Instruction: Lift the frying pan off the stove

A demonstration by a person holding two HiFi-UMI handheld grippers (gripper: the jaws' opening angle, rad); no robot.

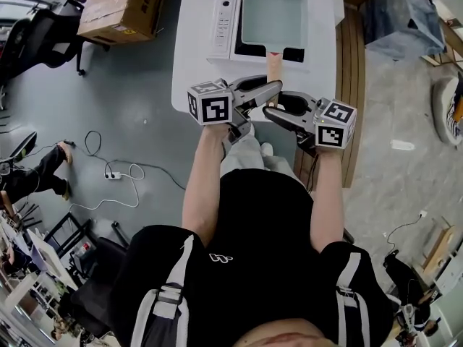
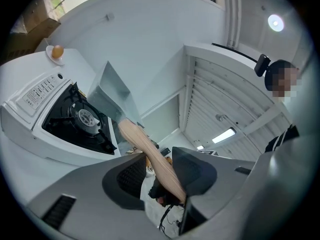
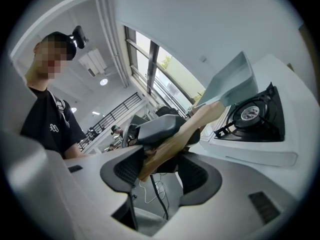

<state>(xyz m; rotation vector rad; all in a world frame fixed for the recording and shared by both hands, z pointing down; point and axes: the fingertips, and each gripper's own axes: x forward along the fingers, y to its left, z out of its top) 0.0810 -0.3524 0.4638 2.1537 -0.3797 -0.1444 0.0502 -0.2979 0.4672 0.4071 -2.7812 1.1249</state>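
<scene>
Frying pan [image 1: 273,11]: rectangular, rigid, probably front-heavy; sits over the stove [image 1: 223,20] toward the tabletop's [image 1: 194,56] far edge. Best hold is the wooden handle [image 1: 273,65]. Left gripper [image 1: 262,89] and right gripper [image 1: 278,113] jaws are both clamped on it.

Bright, even indoor light; soft shadows; strong fisheye edge bending; dark vignette corners
</scene>
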